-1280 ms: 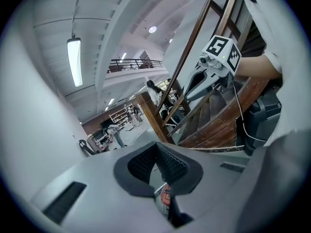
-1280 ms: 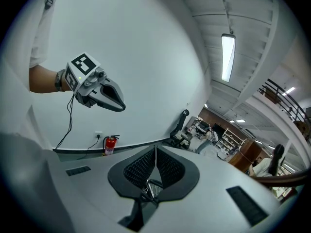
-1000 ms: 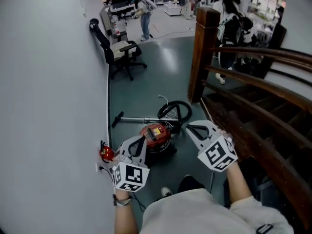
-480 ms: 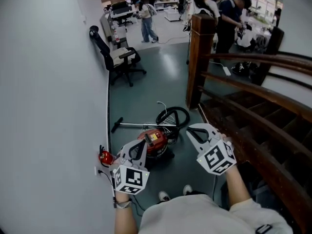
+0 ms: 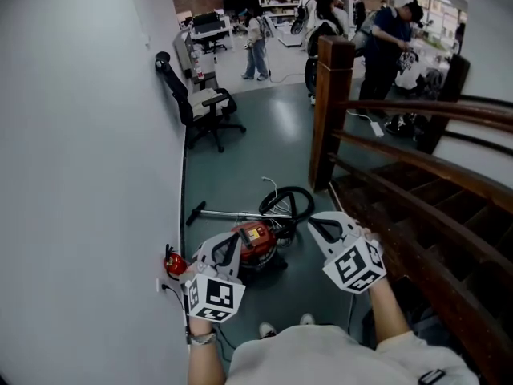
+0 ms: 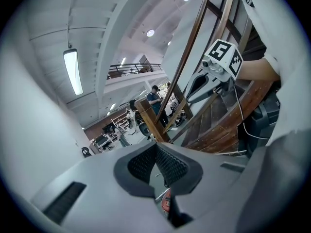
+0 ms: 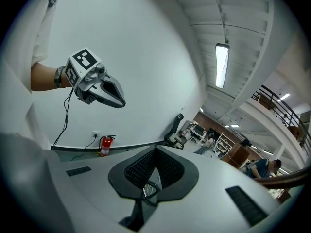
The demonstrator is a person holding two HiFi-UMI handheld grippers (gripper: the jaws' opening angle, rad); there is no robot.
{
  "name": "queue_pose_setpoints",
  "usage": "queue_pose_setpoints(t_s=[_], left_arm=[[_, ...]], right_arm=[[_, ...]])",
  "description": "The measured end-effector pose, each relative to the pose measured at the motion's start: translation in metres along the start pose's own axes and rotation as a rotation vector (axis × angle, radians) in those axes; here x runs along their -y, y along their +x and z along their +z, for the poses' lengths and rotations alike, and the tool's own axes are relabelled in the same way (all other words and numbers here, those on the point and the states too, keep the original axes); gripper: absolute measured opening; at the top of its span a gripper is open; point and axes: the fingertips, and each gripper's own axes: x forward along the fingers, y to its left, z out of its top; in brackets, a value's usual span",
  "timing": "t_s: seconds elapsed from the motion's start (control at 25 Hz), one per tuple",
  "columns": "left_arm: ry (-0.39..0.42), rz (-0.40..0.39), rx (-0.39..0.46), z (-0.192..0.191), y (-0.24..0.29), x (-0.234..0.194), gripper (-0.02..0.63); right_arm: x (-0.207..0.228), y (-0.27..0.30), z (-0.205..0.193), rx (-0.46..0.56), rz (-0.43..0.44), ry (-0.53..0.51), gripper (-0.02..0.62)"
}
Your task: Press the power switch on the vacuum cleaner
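Observation:
A red canister vacuum cleaner [image 5: 256,243] lies on the dark green floor, its black hose [image 5: 289,201] coiled behind it and its metal wand [image 5: 227,213] stretched to the left. My left gripper [image 5: 215,249] hangs in the air above and just left of the vacuum, shut and empty. My right gripper [image 5: 320,225] is held up to the right of the vacuum, also shut with nothing in it. Neither touches the vacuum. In the left gripper view a sliver of the red vacuum [image 6: 166,204] shows below the closed jaws.
A grey wall runs along the left with a small red fire extinguisher [image 5: 174,263] and a socket at its foot. A wooden stair rail and post [image 5: 329,111] rise at the right. An office chair [image 5: 199,107] stands further back. Several people stand in the far room.
The head view has shifted a little and both grippers have risen slightly; both stay shut. People in the far room have moved.

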Motion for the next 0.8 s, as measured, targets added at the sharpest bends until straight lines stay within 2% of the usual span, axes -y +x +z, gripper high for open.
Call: queue_pose_setpoints(t_s=[0.8], left_arm=[[0.003, 0.017, -0.005, 0.001, 0.007, -0.008, -0.002]], right_arm=[[0.018, 0.005, 0.010, 0.021, -0.006, -0.033, 0.029]])
